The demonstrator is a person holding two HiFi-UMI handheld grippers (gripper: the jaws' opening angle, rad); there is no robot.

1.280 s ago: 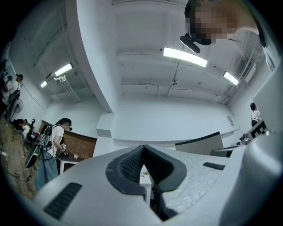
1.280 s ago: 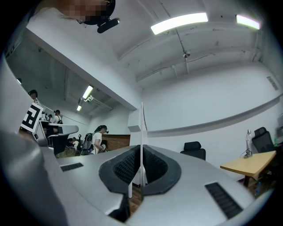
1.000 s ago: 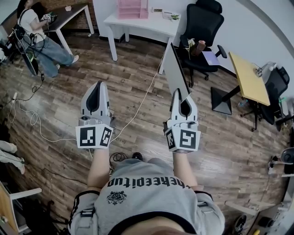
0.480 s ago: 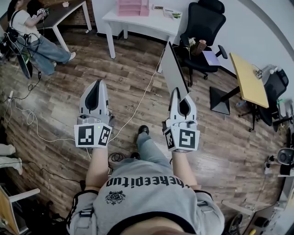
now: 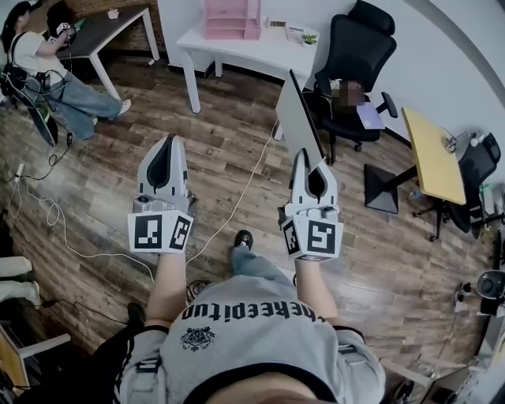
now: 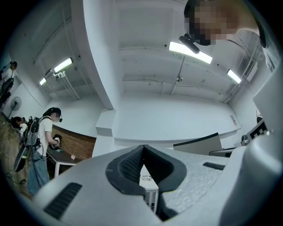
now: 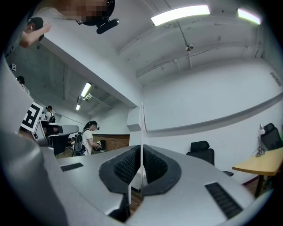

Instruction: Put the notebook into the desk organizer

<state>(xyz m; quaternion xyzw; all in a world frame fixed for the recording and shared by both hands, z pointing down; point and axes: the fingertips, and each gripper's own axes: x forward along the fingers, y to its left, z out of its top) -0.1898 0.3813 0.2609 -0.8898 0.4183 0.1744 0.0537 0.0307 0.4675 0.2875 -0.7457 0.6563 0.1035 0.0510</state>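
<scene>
Head view: right claw [image 5: 310, 158] grips notebook [image 5: 298, 118], pink organizer [image 5: 230, 17] on table [image 5: 241, 49].

**One line of print, on a shirt**

The only legible lettering runs across the chest of the person's grey T-shirt [image 5: 252, 347] in the head view. The black letters read roughly "hekeepitun", and both ends are cut off by the arms. A small black emblem [image 5: 201, 339] below it is too small to read. The left marker cube [image 5: 161, 232] and right marker cube [image 5: 314, 238] bear black-and-white square codes, not words.
</scene>
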